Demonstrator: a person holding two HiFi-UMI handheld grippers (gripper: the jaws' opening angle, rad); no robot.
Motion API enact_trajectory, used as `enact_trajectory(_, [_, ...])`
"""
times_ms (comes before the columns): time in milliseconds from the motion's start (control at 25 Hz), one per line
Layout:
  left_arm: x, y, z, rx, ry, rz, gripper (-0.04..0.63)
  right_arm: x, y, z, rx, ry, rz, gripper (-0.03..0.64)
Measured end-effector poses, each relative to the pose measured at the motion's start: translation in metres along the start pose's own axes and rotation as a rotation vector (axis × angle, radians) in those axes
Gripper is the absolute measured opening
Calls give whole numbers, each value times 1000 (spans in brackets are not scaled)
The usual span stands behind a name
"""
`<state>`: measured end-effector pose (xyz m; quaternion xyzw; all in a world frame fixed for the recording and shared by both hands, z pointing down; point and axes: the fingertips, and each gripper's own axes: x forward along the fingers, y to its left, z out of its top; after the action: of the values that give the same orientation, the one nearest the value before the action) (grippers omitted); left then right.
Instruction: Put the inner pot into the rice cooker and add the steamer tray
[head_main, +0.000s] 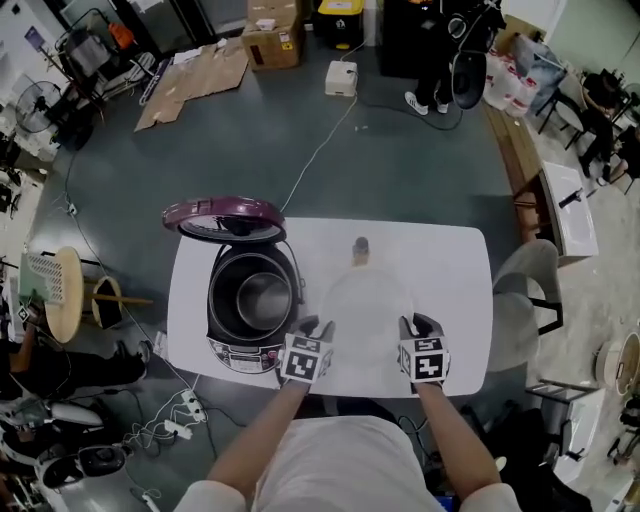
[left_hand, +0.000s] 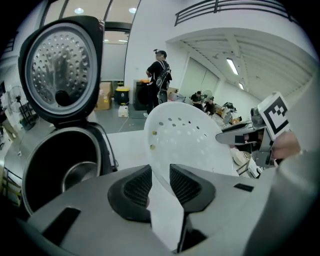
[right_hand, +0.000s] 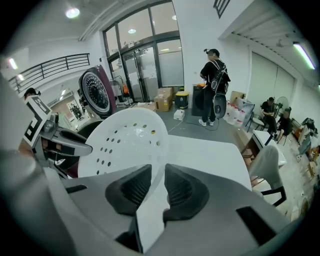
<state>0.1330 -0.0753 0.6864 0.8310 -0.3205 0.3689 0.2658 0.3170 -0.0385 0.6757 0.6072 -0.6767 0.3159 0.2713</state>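
A white perforated steamer tray (head_main: 365, 308) hangs above the white table (head_main: 455, 270), held at opposite rims by both grippers. My left gripper (head_main: 318, 330) is shut on its left rim, and the pads (left_hand: 137, 186) pinch the thin edge of the tray (left_hand: 187, 142). My right gripper (head_main: 410, 330) is shut on the right rim, which is seen pinched in the right gripper view on the tray (right_hand: 125, 140). The rice cooker (head_main: 250, 300) stands just left of the tray with its purple lid (head_main: 222, 215) open. The metal inner pot (head_main: 262, 298) sits inside it.
A small dark object (head_main: 360, 245) stands on the table beyond the tray. A grey chair (head_main: 525, 290) is at the table's right end. A stool (head_main: 60, 290) and cables lie on the floor at left. A person (right_hand: 214, 87) stands far off by boxes.
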Motion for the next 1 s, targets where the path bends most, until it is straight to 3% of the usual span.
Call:
enact_trajectory(400, [-68, 72, 4, -57, -70, 71, 121, 14, 84, 54, -99, -33, 69, 98])
enact_trajectory(1000, [-129, 170, -18, -113, -93, 191, 124, 51, 193, 97, -221, -28, 157, 107])
